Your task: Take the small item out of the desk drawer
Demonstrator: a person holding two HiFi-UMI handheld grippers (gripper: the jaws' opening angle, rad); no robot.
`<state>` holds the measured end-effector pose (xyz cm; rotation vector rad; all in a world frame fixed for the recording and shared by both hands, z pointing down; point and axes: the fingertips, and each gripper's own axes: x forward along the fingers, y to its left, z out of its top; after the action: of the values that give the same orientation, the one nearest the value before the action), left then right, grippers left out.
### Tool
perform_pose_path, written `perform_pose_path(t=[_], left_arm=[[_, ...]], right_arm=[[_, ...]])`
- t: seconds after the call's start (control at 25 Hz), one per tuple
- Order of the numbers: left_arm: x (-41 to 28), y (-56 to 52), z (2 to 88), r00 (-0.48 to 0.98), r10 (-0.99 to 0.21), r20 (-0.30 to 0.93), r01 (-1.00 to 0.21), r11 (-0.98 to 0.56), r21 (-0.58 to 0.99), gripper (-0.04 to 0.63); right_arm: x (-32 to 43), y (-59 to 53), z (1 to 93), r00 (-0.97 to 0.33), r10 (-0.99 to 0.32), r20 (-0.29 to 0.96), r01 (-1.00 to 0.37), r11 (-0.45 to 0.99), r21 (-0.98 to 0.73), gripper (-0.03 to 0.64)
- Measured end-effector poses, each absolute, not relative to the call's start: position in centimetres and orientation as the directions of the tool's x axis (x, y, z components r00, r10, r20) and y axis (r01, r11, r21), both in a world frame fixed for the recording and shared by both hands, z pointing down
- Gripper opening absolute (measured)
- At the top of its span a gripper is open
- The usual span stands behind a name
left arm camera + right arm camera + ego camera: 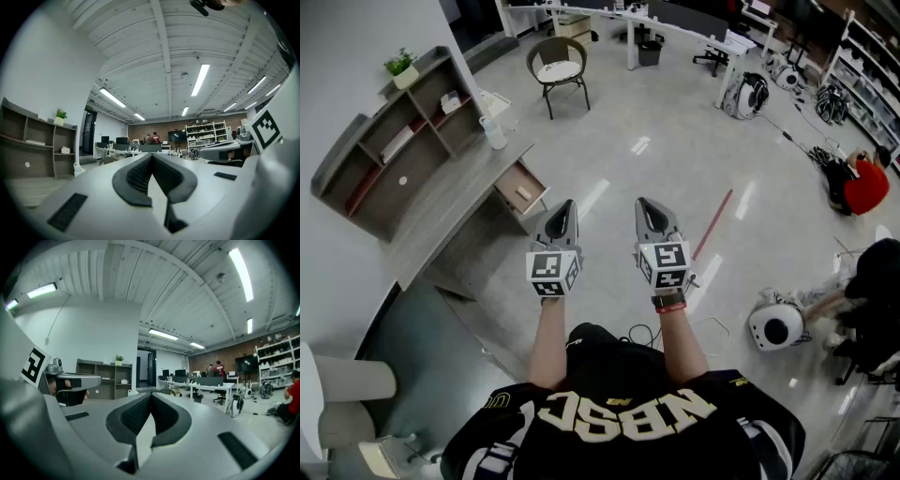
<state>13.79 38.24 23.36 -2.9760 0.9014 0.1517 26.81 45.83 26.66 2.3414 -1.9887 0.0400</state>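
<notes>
The wooden desk [441, 202] stands at the left of the head view, and its drawer [508, 184] is pulled open. A small pale item [525, 193] lies inside it. I hold both grippers side by side in the air over the floor, to the right of the drawer and apart from it. The left gripper [565, 204] [152, 155] is shut with nothing in it. The right gripper [643, 202] [150, 394] is shut and empty too. Both gripper views look across the room, not at the drawer.
A shelf unit [394, 131] with a potted plant [401, 64] stands behind the desk, and a white jug [494, 134] sits on the desk. A chair [558, 67] is farther back. A person in red [867, 186] and a white device [776, 325] are at the right.
</notes>
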Motion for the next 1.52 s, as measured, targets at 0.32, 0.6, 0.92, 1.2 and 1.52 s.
perform_pose_path(t=[0.32,0.6,0.92,1.2,1.52], left_arm=[[12.0,33.5,25.4,0.811,-0.580,-0.068,-0.581,-0.814,0.018,0.014],[8.5,23.3,25.8,0.761,-0.646,-0.063,-0.645,-0.763,0.034,0.014],[1.3,12.0,26.5,0.677,-0.734,-0.061,-0.732,-0.679,0.058,0.014],[-4.8,6.4,28.9,0.611,-0.791,-0.025,-0.785,-0.610,0.106,0.014],[-6.6,1.6,33.3,0.544,-0.839,0.032,-0.832,-0.534,0.150,0.014]], right_arm=[[24.7,40.3,28.5,0.108,-0.989,0.101,-0.994,-0.106,0.016,0.006],[21.9,28.9,28.4,-0.001,-0.997,0.083,-0.999,-0.002,-0.033,0.006],[14.8,15.6,29.4,-0.148,-0.984,0.100,-0.989,0.145,-0.032,0.006],[7.6,8.3,31.1,-0.258,-0.953,0.156,-0.966,0.260,-0.010,0.008],[5.7,2.8,37.1,-0.335,-0.897,0.287,-0.939,0.344,-0.020,0.008]])
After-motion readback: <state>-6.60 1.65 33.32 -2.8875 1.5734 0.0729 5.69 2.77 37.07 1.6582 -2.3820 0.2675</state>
